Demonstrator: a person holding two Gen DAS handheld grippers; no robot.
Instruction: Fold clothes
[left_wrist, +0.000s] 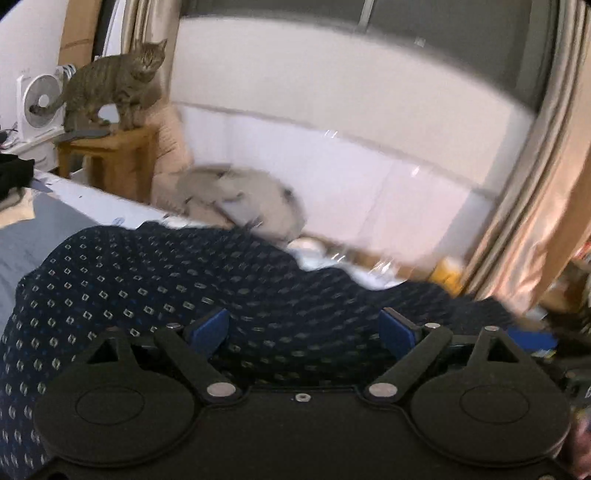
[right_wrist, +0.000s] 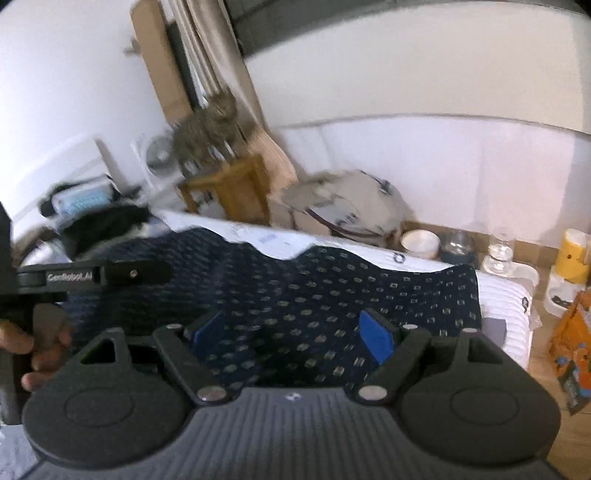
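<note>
Fabric fills the lower half of the left wrist view: a navy patterned garment (left_wrist: 177, 280) spread over the bed (left_wrist: 33, 236), its far edge rumpled and wavy toward twelve o'clock. The left gripper (left_wrist: 304, 328) hangs over it with blue pads wide apart and nothing between them. At ten o'clock a cat (left_wrist: 118, 85) stands on a wooden stool (left_wrist: 110, 147), looking this way; should it jump onto the bed, it could drag or wrinkle the cloth.

Right wrist view: the same garment lies from nine to three o'clock, its edge near the mattress side. The right gripper (right_wrist: 295, 332) is likewise spread wide, empty, above the cloth. At nine o'clock a hand (right_wrist: 33, 350) holds the other tool's handle. Both frames are smeared by motion, so a hurried pinch could catch only a loose ripple and fold crookedly.
</note>
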